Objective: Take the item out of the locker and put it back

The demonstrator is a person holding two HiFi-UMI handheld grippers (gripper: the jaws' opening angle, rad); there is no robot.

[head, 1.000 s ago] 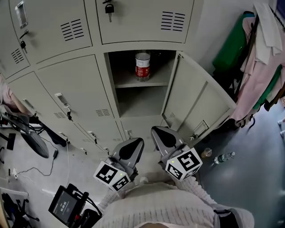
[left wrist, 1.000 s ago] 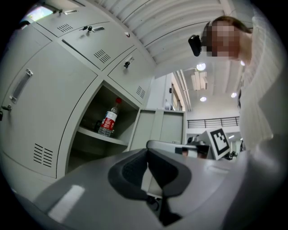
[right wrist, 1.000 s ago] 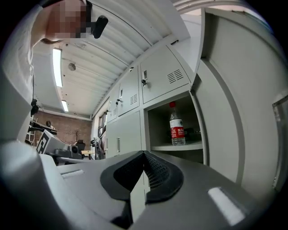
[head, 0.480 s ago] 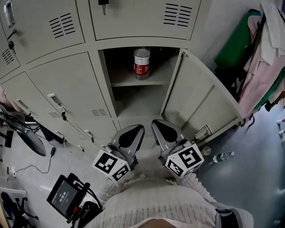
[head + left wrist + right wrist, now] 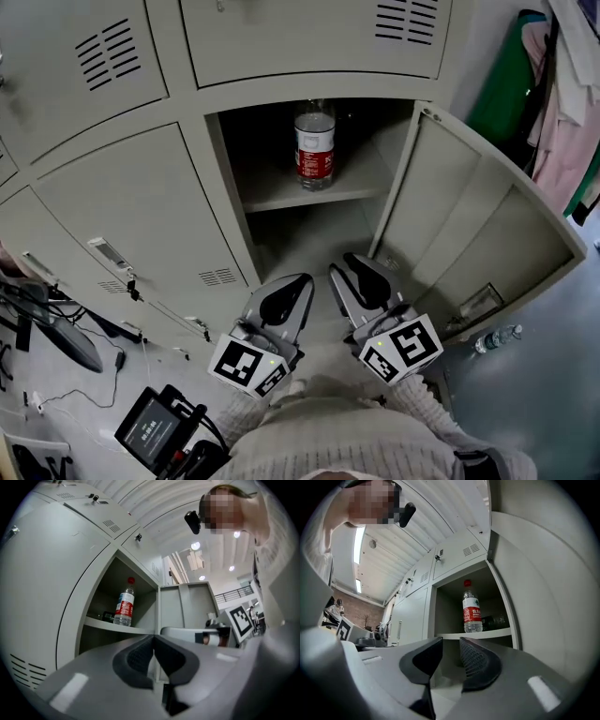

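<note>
In the head view the upright water bottle (image 5: pixel 315 145) could topple if jaws arrive too narrow (the open door (image 5: pixel 469 220) crowds the right); it stands on the locker shelf (image 5: pixel 364 176), far beyond both grippers. The left gripper view shows the left gripper (image 5: pixel 153 651) clenched on nothing. In the right gripper view the right gripper (image 5: pixel 450 654) has just been opening its jaws, which are slightly parted and empty, with the bottle far above them.

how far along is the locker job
Done: the locker door stands open. In hand: nothing; the left gripper is shut, the right gripper has just been opening its fingers, empty, both short of the shelf. Left: lift the water bottle off it, take it out, put it back.
</note>
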